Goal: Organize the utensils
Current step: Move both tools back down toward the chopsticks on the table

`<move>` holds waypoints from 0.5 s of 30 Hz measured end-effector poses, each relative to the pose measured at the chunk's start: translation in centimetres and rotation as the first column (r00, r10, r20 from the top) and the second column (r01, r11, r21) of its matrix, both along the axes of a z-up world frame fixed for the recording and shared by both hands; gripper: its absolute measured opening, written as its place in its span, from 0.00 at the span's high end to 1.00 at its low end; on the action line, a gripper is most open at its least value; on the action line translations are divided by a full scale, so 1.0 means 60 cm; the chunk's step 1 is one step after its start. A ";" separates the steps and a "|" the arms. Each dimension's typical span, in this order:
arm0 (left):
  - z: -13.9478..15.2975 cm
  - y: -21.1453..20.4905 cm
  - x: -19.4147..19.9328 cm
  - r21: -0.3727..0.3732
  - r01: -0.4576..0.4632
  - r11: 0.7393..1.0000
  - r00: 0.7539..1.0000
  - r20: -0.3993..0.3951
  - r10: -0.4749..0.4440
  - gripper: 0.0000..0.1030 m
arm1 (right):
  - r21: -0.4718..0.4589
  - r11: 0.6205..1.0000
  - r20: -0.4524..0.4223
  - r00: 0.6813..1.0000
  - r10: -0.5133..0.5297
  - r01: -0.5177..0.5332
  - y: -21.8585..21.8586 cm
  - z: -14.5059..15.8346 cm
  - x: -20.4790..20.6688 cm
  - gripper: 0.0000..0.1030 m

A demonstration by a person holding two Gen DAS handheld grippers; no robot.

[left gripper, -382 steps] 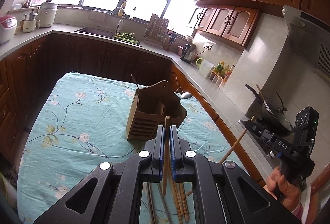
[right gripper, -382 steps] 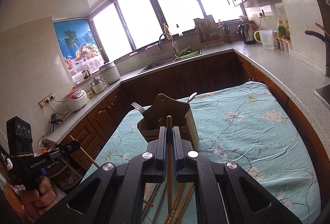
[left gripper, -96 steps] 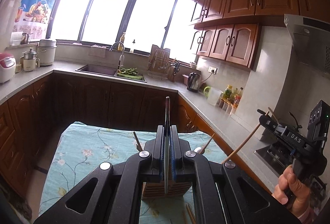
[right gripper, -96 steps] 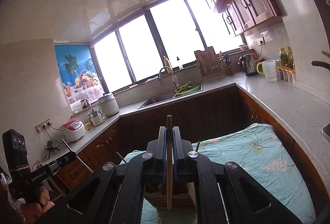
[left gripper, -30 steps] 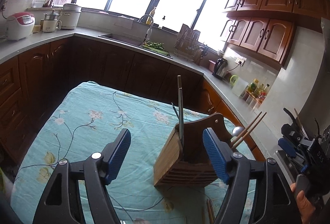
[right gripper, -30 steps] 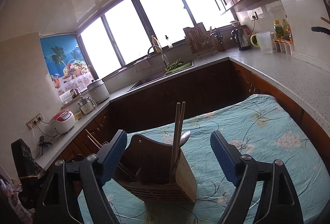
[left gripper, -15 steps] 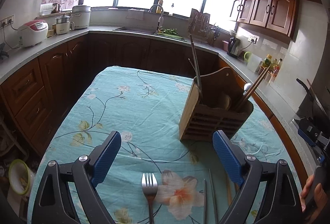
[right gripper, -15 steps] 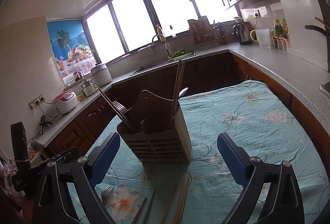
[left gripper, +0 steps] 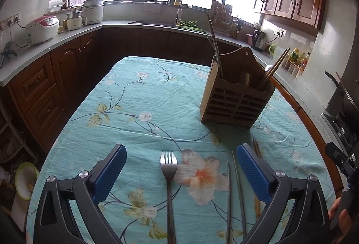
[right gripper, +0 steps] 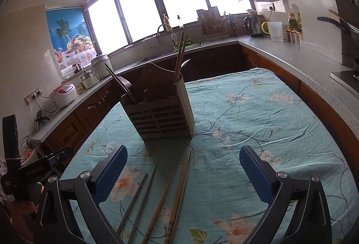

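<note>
A wooden utensil holder [left gripper: 235,100] stands on the teal flowered tablecloth [left gripper: 145,98], with metal chopsticks [left gripper: 215,46] on its left side and wooden chopsticks [left gripper: 272,68] on its right. It also shows in the right wrist view [right gripper: 161,113]. My left gripper [left gripper: 180,171] is open and empty, above a steel fork [left gripper: 169,185] lying between its fingers. Metal chopsticks [left gripper: 234,194] lie by its right finger. My right gripper [right gripper: 182,171] is open and empty above wooden chopsticks [right gripper: 177,194] and metal chopsticks [right gripper: 140,196] lying on the cloth.
Dark wood cabinets and a grey counter [left gripper: 67,32] wrap around the table, with rice cookers [left gripper: 42,29], a sink [left gripper: 157,23] and a kettle [left gripper: 258,38]. A stove with a wok [right gripper: 336,23] is on the right. The other hand-held gripper [right gripper: 33,172] shows at the left edge.
Both grippers opened, leaving their chopsticks in the holder, then drew back and lowered toward the near end of the table. The fork and loose chopsticks have come into view.
</note>
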State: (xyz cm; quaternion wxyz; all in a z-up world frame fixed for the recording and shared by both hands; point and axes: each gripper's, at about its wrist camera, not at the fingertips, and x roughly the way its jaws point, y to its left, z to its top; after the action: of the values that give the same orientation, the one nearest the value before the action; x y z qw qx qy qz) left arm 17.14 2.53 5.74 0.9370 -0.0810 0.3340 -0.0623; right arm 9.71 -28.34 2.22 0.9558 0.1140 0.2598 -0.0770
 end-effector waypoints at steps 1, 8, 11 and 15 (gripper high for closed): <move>-0.004 0.002 0.000 -0.004 0.002 1.000 1.000 -0.008 -0.002 0.03 | -0.018 1.000 -0.006 1.000 -0.006 0.006 0.004 -0.004 -0.003 0.01; -0.022 -0.001 -0.008 0.016 0.009 1.000 0.998 -0.063 -0.008 0.03 | -0.008 0.999 -0.045 0.998 0.034 -0.034 0.017 -0.031 -0.014 0.01; -0.028 -0.006 -0.012 0.029 0.017 0.999 0.997 -0.078 -0.015 0.03 | -0.020 0.999 -0.058 0.998 0.032 -0.033 0.023 -0.039 -0.017 0.01; -0.036 -0.013 -0.014 0.039 0.033 0.999 0.995 -0.097 -0.029 0.03 | -0.010 0.999 -0.065 0.997 0.042 -0.043 0.025 -0.047 -0.019 0.02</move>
State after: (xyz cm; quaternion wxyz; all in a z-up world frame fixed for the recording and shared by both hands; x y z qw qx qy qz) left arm 16.30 1.78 3.60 0.9201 -0.0598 0.3813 -0.0661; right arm 8.59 -26.83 -0.59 0.9489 0.1006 0.2925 -0.0618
